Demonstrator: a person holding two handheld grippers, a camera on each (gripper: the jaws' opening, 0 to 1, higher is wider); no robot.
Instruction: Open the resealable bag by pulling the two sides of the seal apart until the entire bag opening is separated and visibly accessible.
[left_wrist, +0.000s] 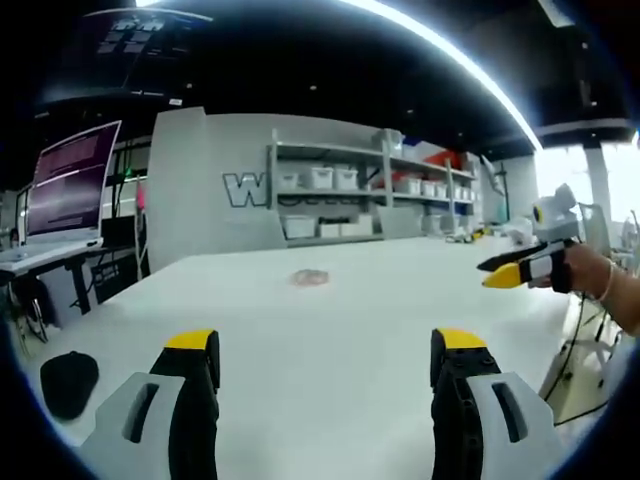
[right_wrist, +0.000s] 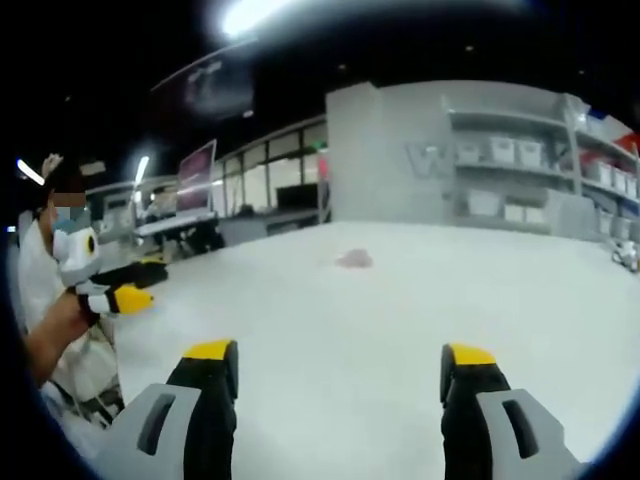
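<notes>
Lying on table: the resealable bag is seen as a small pinkish patch flat on the white table, well ahead of both grippers and touched by neither; its seal cannot be made out.
Left gripper: the left gripper is held released above the table, its yellow-tipped jaws set wide apart with nothing between them. From the right gripper view it is seen at the left, held in a person's hand.
Right gripper: the right gripper is likewise spread wide and empty over the table. In the left gripper view it is seen at the right edge, gripped by a hand.
Bag in right gripper view: the same pinkish patch is seen far off on the tabletop.
Background: shelving with white bins is seen against a grey wall, a lit monitor at the left, and a dark object at the table's near left edge.
</notes>
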